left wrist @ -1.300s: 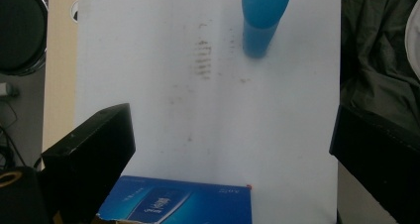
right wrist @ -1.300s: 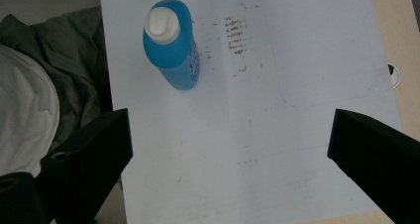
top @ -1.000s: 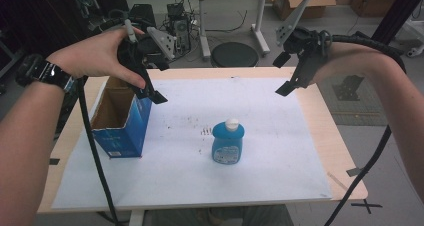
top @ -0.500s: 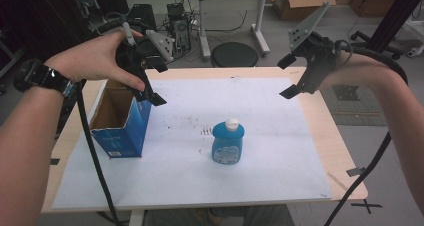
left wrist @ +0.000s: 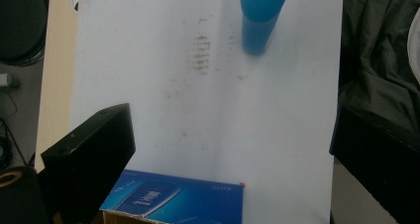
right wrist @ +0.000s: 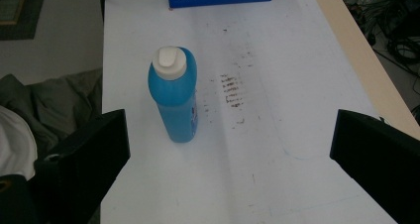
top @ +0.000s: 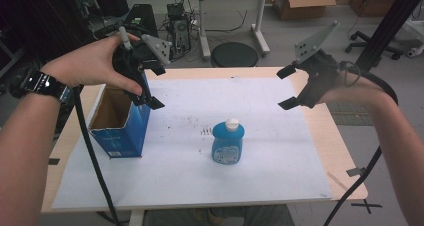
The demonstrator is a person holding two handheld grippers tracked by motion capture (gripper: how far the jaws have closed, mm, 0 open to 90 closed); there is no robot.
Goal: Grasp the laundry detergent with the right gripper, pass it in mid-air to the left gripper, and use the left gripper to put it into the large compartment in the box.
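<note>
In the middle of the white sheet (top: 280, 151) the blue bottle (top: 228, 143) stands upright, well apart from both grippers. The right gripper (top: 289, 87) hangs above the far right with jaws wide apart. The left gripper (top: 152, 86), jaws apart too, is over the open box (top: 120, 128). The tall bottle may tip if one jaw pushes it before closing.

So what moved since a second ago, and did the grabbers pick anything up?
The right gripper lifted a little, jaws wide open and empty. The left gripper barely shifted above the blue box, also open and empty. Nothing was picked up or let go. The blue bottle and the box stayed put on the white sheet.
</note>
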